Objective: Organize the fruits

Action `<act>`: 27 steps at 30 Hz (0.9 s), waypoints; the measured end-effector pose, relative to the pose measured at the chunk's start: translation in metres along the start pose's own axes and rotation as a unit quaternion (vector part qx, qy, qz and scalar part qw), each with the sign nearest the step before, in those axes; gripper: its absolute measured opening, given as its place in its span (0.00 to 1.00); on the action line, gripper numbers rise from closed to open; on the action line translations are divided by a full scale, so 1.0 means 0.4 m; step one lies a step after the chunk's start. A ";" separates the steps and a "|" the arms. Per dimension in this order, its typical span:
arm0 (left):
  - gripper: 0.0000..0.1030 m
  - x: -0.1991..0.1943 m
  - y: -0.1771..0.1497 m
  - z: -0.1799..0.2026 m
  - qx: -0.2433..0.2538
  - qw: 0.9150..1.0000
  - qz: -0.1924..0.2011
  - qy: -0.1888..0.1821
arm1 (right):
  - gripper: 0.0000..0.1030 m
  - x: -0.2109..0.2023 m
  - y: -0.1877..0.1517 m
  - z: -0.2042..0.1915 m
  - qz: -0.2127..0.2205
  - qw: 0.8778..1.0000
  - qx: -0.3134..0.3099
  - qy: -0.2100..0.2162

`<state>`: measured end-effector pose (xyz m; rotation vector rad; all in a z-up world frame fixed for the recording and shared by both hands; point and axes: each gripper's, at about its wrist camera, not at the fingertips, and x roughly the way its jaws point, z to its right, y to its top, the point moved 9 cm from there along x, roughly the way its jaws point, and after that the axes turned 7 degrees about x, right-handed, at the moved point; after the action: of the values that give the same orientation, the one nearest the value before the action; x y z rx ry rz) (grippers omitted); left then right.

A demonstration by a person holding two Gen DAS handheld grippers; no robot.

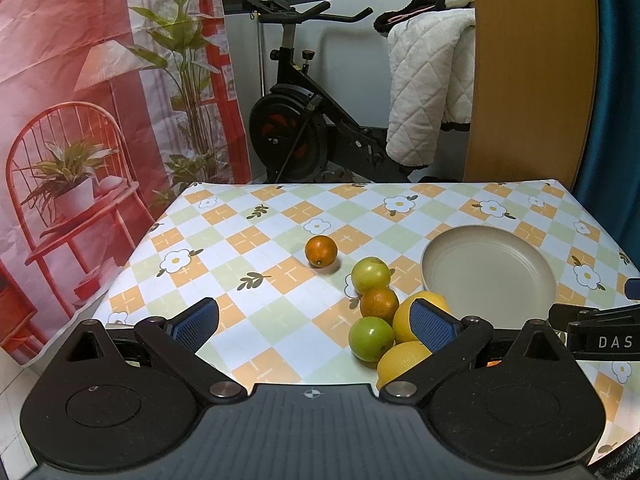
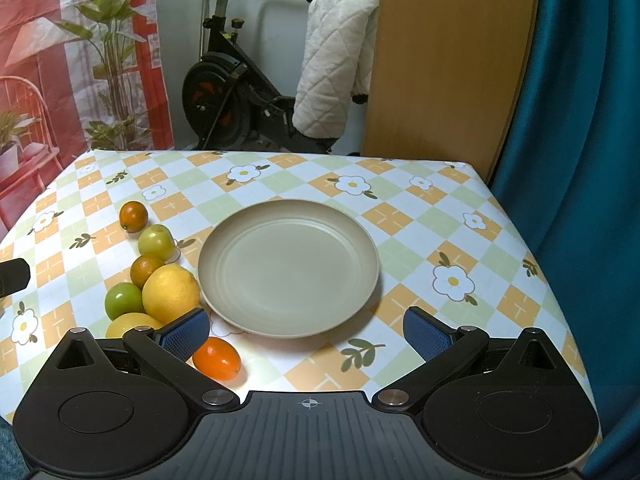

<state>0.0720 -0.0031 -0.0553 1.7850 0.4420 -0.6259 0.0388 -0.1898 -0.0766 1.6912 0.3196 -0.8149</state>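
Checkered floral-cloth bench [image 2: 420,240]: empty round beige plate [image 2: 288,268] centre, fruit cluster left of it. Small glossy orange fruit [image 2: 217,359] just beside right tool [image 2: 306,332], left-front; fingers apart. Left tool [image 1: 314,320] apart, empty.

Your left wrist view looks forward low over the counter's [image 1: 280,300] left side; your right wrist view faces the plate [image 2: 360,240] squarely, close up. Both share the plate, fruit cluster [image 1: 378,320] and exercise bike [image 1: 296,120] beyond.
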 end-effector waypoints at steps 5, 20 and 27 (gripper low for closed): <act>0.99 -0.001 -0.001 0.003 0.002 1.000 0.000 -0.002 | 1.00 0.001 0.000 0.001 0.000 1.000 0.000 0.000; 0.99 -0.001 -0.003 0.007 0.005 1.000 -0.002 -0.006 | 1.00 0.000 0.002 0.003 0.001 1.000 0.000 0.000; 0.99 0.004 -0.004 0.009 0.005 1.000 -0.004 -0.008 | 1.00 0.001 0.004 0.009 0.000 1.000 0.002 0.000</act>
<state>0.0714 -0.0061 -0.0584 1.7866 0.4372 -0.6487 0.0387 -0.1937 -0.0761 1.6951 0.3172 -0.8168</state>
